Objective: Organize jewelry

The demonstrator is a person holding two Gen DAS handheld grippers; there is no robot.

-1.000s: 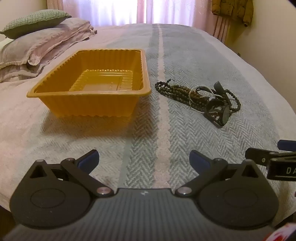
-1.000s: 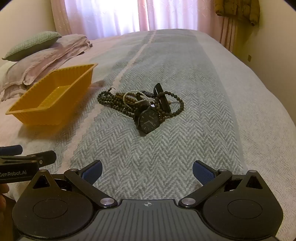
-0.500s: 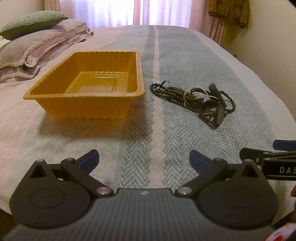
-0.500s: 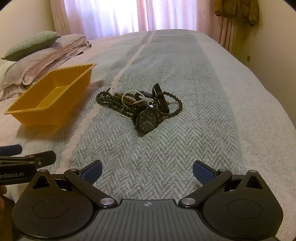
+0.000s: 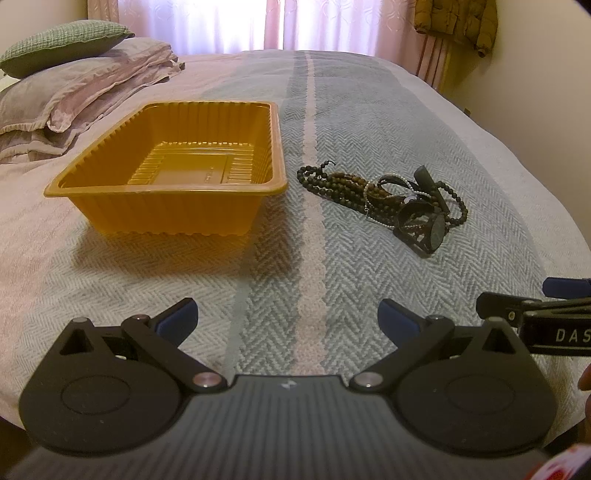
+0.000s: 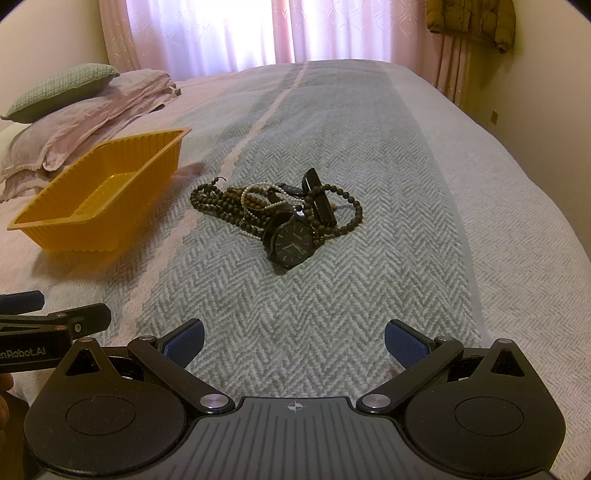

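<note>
A pile of jewelry lies on the bedspread: dark bead necklaces (image 6: 218, 201) (image 5: 332, 182), a pearl bracelet (image 6: 255, 192), and a black wristwatch (image 6: 293, 242) (image 5: 430, 229). An empty orange plastic tray (image 5: 173, 162) (image 6: 99, 195) sits to the left of the pile. My left gripper (image 5: 286, 317) is open and empty, low over the bed in front of the tray. My right gripper (image 6: 293, 341) is open and empty, facing the watch from the near side, well short of it.
The grey and pink herringbone bedspread (image 6: 369, 155) covers the bed. Pillows (image 5: 74, 85) are stacked at the far left. Curtains (image 6: 258, 33) and a hanging jacket (image 6: 469, 18) are at the back. The bed edge drops off on the right.
Both grippers have drifted slightly; the tray and jewelry sit a little further left in the left wrist view. Nothing has been picked up.
</note>
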